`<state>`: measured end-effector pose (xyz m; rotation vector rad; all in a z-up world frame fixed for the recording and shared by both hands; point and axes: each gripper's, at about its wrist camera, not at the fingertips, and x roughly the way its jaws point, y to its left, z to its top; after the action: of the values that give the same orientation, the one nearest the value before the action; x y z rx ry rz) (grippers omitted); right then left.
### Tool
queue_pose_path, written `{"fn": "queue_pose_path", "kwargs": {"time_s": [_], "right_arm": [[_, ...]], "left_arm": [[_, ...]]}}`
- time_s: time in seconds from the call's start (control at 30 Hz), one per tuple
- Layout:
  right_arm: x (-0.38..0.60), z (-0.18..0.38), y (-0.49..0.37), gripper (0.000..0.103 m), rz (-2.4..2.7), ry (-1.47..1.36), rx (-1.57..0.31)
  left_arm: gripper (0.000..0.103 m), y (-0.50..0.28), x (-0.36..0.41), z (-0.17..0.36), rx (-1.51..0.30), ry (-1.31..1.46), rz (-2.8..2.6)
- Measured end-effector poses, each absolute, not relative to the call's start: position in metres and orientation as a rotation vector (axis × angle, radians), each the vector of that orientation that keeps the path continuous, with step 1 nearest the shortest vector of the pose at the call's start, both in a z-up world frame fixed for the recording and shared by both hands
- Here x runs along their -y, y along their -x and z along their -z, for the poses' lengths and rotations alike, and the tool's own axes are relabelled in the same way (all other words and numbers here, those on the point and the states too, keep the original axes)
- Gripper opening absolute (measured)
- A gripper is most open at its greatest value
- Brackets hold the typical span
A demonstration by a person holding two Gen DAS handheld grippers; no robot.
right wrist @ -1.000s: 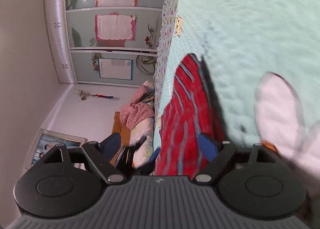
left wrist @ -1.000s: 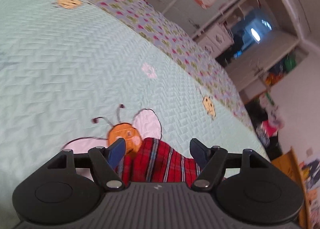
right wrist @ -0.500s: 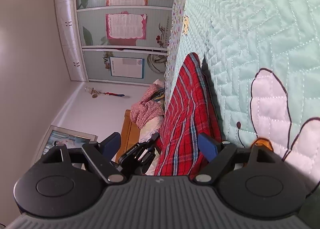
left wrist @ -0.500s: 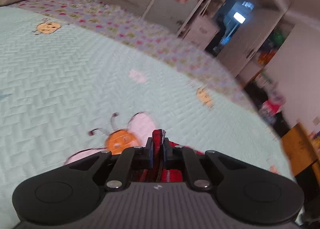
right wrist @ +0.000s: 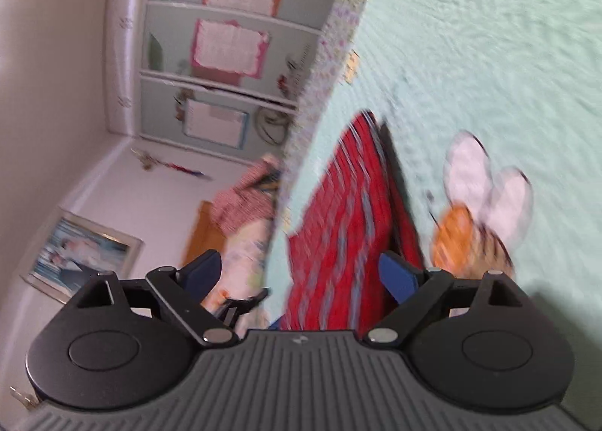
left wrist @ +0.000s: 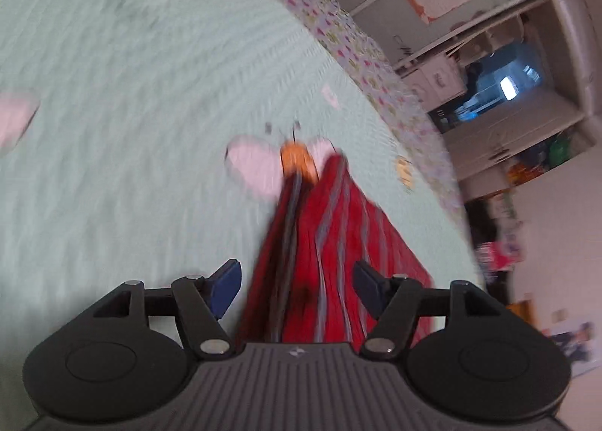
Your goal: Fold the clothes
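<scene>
Left gripper (left wrist: 297,286) jaws reopened, red plaid cloth (left wrist: 331,243) released between them.

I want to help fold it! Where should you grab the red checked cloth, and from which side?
Probably the near raised edge of the red checked cloth, coming in low from the near side. It lies flat on the green bedspread, so only an edge fits between the left gripper's open fingers, which have just been opening.

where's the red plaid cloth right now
The red plaid cloth lies on the mint quilt, its far end beside the appliqué bee. In both wrist views it runs from between the open tongs toward the quilt's floral border.
</scene>
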<state>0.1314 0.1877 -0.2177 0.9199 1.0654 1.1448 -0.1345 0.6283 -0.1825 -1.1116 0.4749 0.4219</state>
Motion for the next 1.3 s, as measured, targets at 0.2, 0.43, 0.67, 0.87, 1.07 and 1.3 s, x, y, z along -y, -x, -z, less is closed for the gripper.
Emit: {"fn": "queue_pose_path", "kwargs": {"time_s": [0.2, 0.43, 0.67, 0.87, 1.07, 1.3], "right_arm": [[-0.191, 0.219, -0.103, 0.091, -1.171, -0.692, -1.068], [-0.205, 0.214, -0.109, 0.090, -1.278, -0.603, -0.995], [-0.226, 0.212, -0.120, 0.039, -1.287, -0.433, -1.056], [-0.216, 0.232, -0.122, 0.044, -1.249, -0.470, -1.124], [-0.182, 0.202, -0.119, 0.065, -1.122, -0.650, -1.054], [-0.216, 0.146, -0.104, 0.081, -1.332, -0.817, -0.893]], "left_arm": [[0.074, 0.169, -0.574, 0.178, -0.444, 1.020, -0.344], [0.064, 0.147, -0.554, 0.190, -0.553, 0.897, -0.294], [0.035, 0.137, -0.546, 0.193, -0.643, 0.716, -0.344], [0.039, 0.147, -0.543, 0.204, -0.626, 0.723, -0.388], [0.045, 0.183, -0.545, 0.198, -0.549, 0.854, -0.443], [0.057, 0.183, -0.517, 0.129, -0.392, 0.718, -0.437]]}}
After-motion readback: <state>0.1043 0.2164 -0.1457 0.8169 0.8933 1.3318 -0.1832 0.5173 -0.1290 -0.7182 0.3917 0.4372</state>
